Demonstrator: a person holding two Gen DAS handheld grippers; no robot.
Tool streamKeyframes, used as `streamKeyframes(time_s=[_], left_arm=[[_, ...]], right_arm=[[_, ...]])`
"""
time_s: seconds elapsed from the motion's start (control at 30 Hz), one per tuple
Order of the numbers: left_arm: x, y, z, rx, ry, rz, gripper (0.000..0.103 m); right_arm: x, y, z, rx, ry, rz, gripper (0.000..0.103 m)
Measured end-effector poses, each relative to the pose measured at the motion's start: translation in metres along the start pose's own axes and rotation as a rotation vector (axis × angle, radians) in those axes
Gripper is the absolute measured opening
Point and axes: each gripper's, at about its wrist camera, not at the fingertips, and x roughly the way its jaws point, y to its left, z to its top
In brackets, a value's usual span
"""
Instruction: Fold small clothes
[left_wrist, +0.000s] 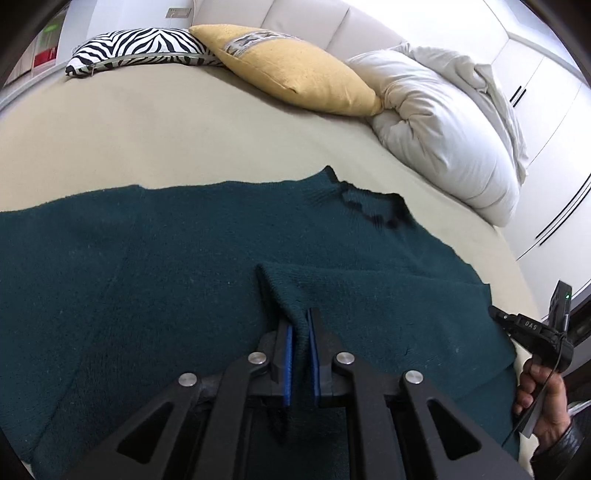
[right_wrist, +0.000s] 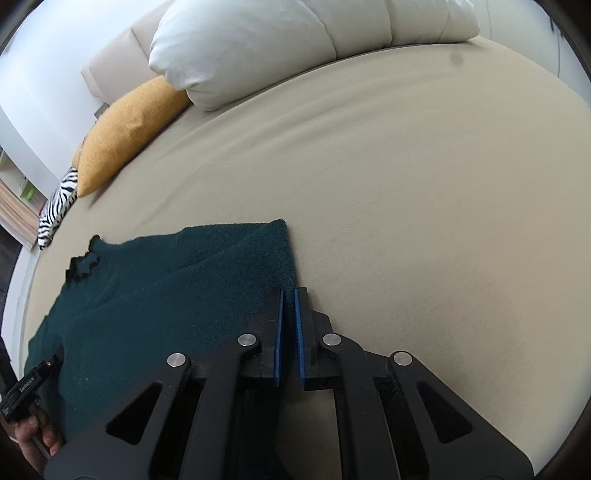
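- The left gripper (left_wrist: 300, 325) is pinching a raised fold of the dark green sweater (left_wrist: 147, 258) between nearly closed jaws.
- The right gripper (right_wrist: 289, 306) is sitting closed at the sweater's right edge; whether cloth is caught there is unclear.
- The sweater is lying spread on the beige bed (right_wrist: 406, 184) ahead of both jaws.

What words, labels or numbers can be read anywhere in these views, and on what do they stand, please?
"DAS": white letters on the black handle in the right hand.
White print on the black handle in the left hand: too blurred to read.
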Motion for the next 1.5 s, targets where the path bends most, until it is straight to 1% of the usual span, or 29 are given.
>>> streamKeyframes(time_s=[0.07,0.1,0.13,0.17,0.2,0.23,0.3,0.33,0.37,0.4,0.43,0.47,0.5,0.53,0.6,0.67,0.7,0.73,0.77,0.83,0.9,1.0,1.07,1.2,1.27,1.33,1.4,1.47,1.5], left_arm=[[-0.007,0.0,0.001,-0.001,-0.013,-0.001,0.013],[-0.011,0.001,0.001,-0.003,-0.03,0.007,0.015],[-0.013,0.002,0.001,-0.007,-0.042,0.019,0.018],[-0.013,0.004,0.0,-0.011,-0.044,0.032,0.026],[-0.009,0.007,-0.001,-0.016,-0.039,0.031,0.026],[-0.006,0.008,-0.002,-0.015,-0.039,0.028,0.026],[-0.003,0.01,-0.002,-0.011,-0.041,0.025,0.026],[-0.004,0.01,0.0,-0.021,-0.035,0.019,0.026],[-0.007,0.011,0.001,-0.03,-0.029,0.013,0.026],[-0.012,0.013,0.002,-0.041,-0.02,0.006,0.028],[-0.02,0.016,0.002,-0.053,-0.024,0.0,0.032],[-0.031,0.02,0.001,-0.063,-0.038,0.003,0.041],[-0.044,0.027,0.0,-0.075,-0.054,0.008,0.049],[-0.065,0.039,-0.004,-0.094,-0.083,0.004,0.052],[-0.1,0.067,-0.012,-0.136,-0.126,0.013,0.065],[-0.138,0.105,-0.025,-0.208,-0.172,0.048,0.067],[-0.152,0.122,-0.03,-0.243,-0.188,0.06,0.067],[-0.172,0.148,-0.04,-0.295,-0.21,0.08,0.067],[-0.191,0.171,-0.049,-0.351,-0.231,0.107,0.067],[-0.232,0.224,-0.074,-0.49,-0.285,0.165,0.068],[-0.259,0.261,-0.092,-0.591,-0.326,0.194,0.072],[-0.293,0.313,-0.12,-0.733,-0.382,0.244,0.076],[-0.303,0.332,-0.13,-0.787,-0.405,0.234,0.077],[-0.299,0.349,-0.13,-0.807,-0.409,0.21,0.077],[-0.291,0.348,-0.123,-0.781,-0.399,0.209,0.072],[-0.281,0.352,-0.121,-0.797,-0.388,0.2,0.057],[-0.281,0.374,-0.121,-0.847,-0.391,0.167,0.032],[-0.281,0.388,-0.12,-0.881,-0.381,0.139,0.015],[-0.282,0.393,-0.122,-0.895,-0.379,0.123,0.013]], right_arm=[[-0.005,-0.003,0.0,0.025,0.0,0.006,0.007],[-0.015,-0.001,-0.001,0.035,-0.005,-0.031,0.009],[-0.025,0.003,-0.003,0.04,-0.022,-0.053,0.012],[-0.039,0.01,-0.007,0.039,-0.062,-0.052,0.012],[-0.051,0.019,-0.013,0.013,-0.098,-0.031,0.012],[-0.055,0.026,-0.018,-0.015,-0.101,-0.03,0.012],[-0.044,0.038,-0.033,-0.068,-0.05,-0.052,0.012],[-0.026,0.041,-0.042,-0.099,0.013,-0.085,0.012],[-0.017,0.043,-0.048,-0.143,0.001,-0.095,0.012],[-0.018,0.042,-0.049,-0.162,-0.04,-0.083,0.012],[-0.02,0.037,-0.045,-0.117,-0.026,-0.061,0.012],[-0.024,0.034,-0.04,-0.064,-0.017,-0.057,0.013],[-0.03,0.032,-0.038,-0.023,-0.014,-0.07,0.014],[-0.038,0.034,-0.037,-0.004,-0.024,-0.098,0.015],[-0.063,0.047,-0.041,-0.027,-0.091,-0.099,0.015],[-0.092,0.071,-0.051,-0.092,-0.178,-0.099,0.015],[-0.104,0.084,-0.056,-0.12,-0.21,-0.097,0.018],[-0.115,0.098,-0.063,-0.145,-0.238,-0.081,0.03],[-0.125,0.113,-0.071,-0.166,-0.264,-0.058,0.061],[-0.141,0.136,-0.087,-0.182,-0.314,-0.019,0.095],[-0.153,0.161,-0.103,-0.199,-0.379,0.044,0.096],[-0.16,0.192,-0.122,-0.211,-0.333,0.125,0.096],[-0.157,0.212,-0.137,-0.205,-0.291,0.167,0.096],[-0.156,0.249,-0.172,-0.247,-0.252,0.206,0.096],[-0.154,0.265,-0.19,-0.268,-0.227,0.208,0.096],[-0.153,0.276,-0.206,-0.28,-0.2,0.217,0.096],[-0.152,0.279,-0.218,-0.281,-0.178,0.233,0.096],[-0.155,0.277,-0.227,-0.271,-0.156,0.256,0.096],[-0.155,0.273,-0.228,-0.26,-0.144,0.27,0.096]])
